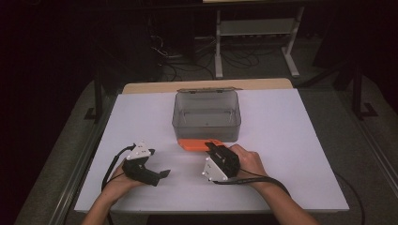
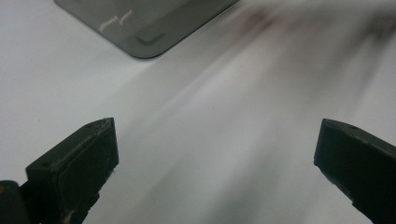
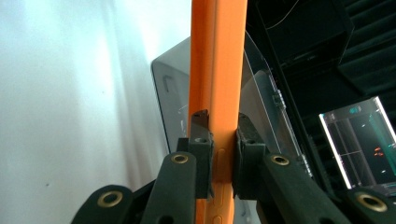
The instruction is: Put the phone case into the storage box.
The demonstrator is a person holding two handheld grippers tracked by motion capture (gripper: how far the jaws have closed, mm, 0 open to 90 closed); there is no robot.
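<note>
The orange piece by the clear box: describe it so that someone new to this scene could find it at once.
Start at the white table and find the clear grey box near its middle. Just in front of the box's near wall lies a flat orange lid, gripped edge-on by the right claw. It is the only brightly coloured thing on the table.

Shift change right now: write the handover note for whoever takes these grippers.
Right gripper: shut on the orange lid, held at its edge just in front of the clear grey box.
Left gripper: open, nothing between its jaws, resting on the white table.
Done: lid gripped.
Left: probably set the lid onto the open box; the left gripper could steady the box.
</note>
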